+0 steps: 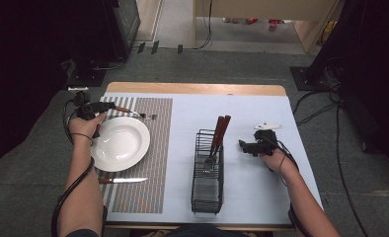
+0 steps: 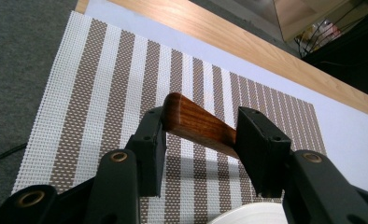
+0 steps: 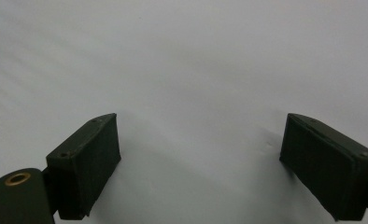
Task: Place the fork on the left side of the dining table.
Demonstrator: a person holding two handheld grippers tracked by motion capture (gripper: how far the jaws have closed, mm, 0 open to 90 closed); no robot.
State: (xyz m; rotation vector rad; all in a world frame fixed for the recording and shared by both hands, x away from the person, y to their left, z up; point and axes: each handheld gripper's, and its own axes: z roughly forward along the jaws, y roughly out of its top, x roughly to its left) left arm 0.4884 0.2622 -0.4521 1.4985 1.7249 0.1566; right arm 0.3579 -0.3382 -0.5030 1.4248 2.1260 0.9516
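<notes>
With your left claw [image 2: 201, 135] clenched on the brown wooden handle of the steel fork [image 1: 133, 113], which lies just ahead over the brown-and-white striped woven placemat [image 2: 102, 84], lower it level beside the round white plate [image 1: 119, 143]; your right claw [image 3: 201, 163] idles released.

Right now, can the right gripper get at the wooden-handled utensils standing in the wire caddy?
Probably yes. The right gripper is open and holds nothing, just beside the wire caddy, and the wooden handles stick up above its rim with nothing over them. The left gripper is busy holding a fork.
</notes>
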